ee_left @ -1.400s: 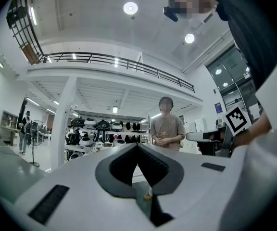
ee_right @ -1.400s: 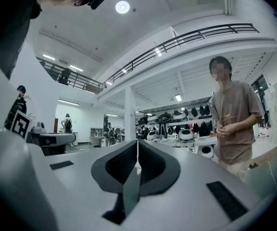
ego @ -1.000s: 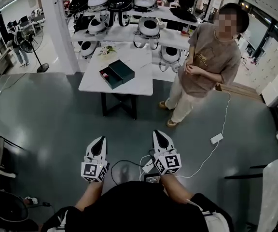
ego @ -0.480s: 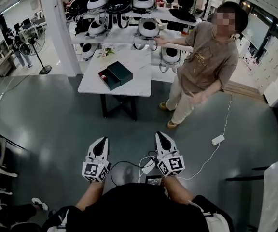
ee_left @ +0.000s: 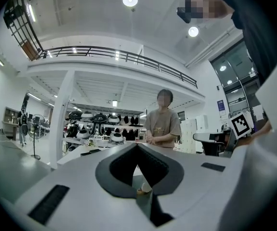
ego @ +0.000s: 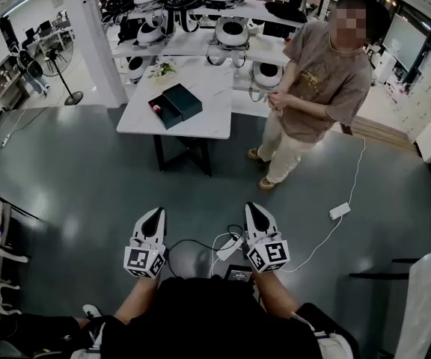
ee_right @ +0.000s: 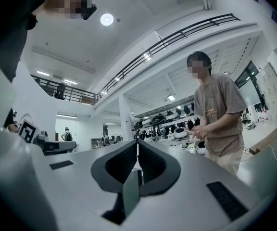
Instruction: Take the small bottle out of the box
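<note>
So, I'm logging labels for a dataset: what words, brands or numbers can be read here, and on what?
Nothing reads as words.
Brown T-shirt: chest print, too small to read.
Left gripper, marker cube: square pattern, no letters.
Right gripper, marker cube: the same.
Blue wall sign: blurred.

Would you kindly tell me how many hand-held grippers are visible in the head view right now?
2. The left gripper is low and left of centre, and the right gripper is beside it on the right. Both are over the grey floor, well short of the white table. None seems hidden.
</note>
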Demonstrator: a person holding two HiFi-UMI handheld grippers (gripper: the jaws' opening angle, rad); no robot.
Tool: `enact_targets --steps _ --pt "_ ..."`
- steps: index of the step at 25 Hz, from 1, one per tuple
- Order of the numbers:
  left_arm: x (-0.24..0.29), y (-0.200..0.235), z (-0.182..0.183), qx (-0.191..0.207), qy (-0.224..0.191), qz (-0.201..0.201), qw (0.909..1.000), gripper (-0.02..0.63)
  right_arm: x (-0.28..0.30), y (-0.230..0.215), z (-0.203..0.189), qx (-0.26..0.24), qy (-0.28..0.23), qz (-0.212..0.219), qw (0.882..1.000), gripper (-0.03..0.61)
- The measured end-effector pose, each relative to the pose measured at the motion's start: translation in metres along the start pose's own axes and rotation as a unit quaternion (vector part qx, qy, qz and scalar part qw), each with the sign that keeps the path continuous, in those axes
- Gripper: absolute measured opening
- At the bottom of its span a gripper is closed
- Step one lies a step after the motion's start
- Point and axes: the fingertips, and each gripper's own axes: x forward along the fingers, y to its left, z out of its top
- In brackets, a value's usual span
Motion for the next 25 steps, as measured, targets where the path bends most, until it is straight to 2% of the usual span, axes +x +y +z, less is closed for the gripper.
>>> enact_targets --steps 7,13,19,25 --pt "-0.011 -0.002 -0.007 0.002 0.022 0.016 0.9996 0.014 -0.018 -0.011 -0.014 0.018 0.013 -0.009 1.000 0.035" --pt "0.001 0.014 0.001 0.002 0.003 0.033 0.9994 0.014 -0.012 -0.027 -0.006 0.005 0.008 -0.015 1.000 0.035" --pt "0.024 0.046 -0.019 -0.024 0.019 0.043 0.9986 0.014 0.020 -0.036 -0.022 0.000 0.036 -0.016 0.999 0.035" --pt "0.075 0.105 -0.031 -0.028 0.017 0.057 0.9978 0.014 0.098 -0.039 -0.025 -0.019 0.060 -0.005 0.998 0.035"
